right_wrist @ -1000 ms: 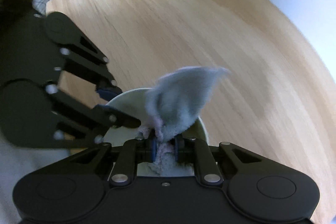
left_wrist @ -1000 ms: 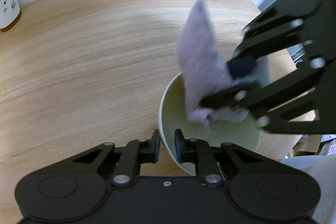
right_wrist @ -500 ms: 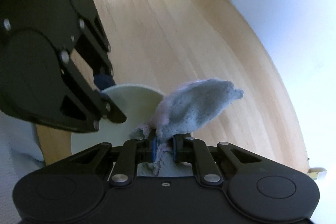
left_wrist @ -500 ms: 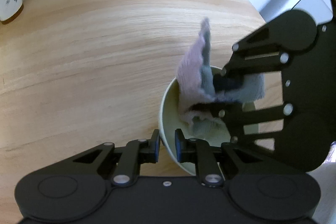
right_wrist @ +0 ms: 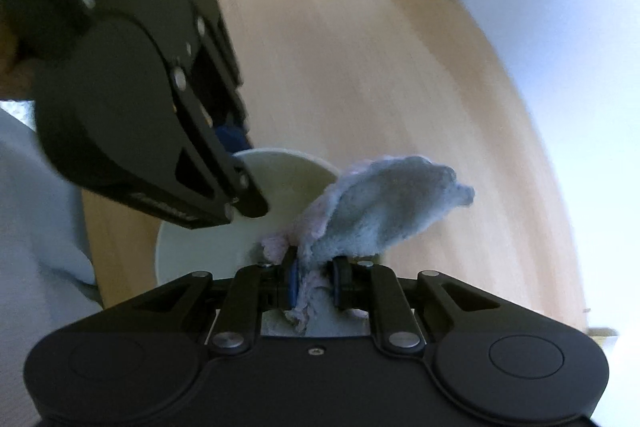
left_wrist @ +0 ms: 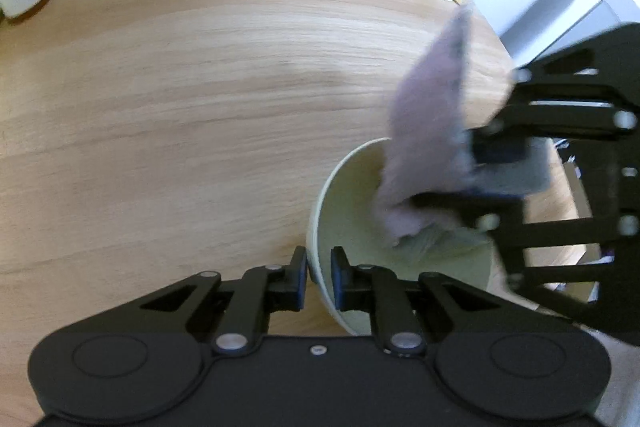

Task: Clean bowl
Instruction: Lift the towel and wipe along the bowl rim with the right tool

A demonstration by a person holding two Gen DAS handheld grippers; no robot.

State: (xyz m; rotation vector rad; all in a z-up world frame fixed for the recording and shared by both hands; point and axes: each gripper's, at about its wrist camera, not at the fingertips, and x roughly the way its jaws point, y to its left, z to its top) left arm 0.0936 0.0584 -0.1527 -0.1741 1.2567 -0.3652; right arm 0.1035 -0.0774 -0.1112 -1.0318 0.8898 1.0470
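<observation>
Two hand-held grippers at work, left hand-held gripper (left_wrist: 319, 277) pinching rim of pale green bowl (left_wrist: 352, 211) on wooden tabletop (left_wrist: 180, 115), right hand-held gripper (right_wrist: 315, 283) clamped on grey-pink cloth (right_wrist: 376, 215) w/ lower end inside bowl, cloth blurred.

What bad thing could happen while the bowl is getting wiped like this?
The left gripper pinches only the thin rim of the bowl, which looks tilted, so hard wiping might twist it loose. The right gripper grips the cloth by a small bunched part; it might slip out. The bowl also seems near the edge of the table, so a slip could send it off.
</observation>
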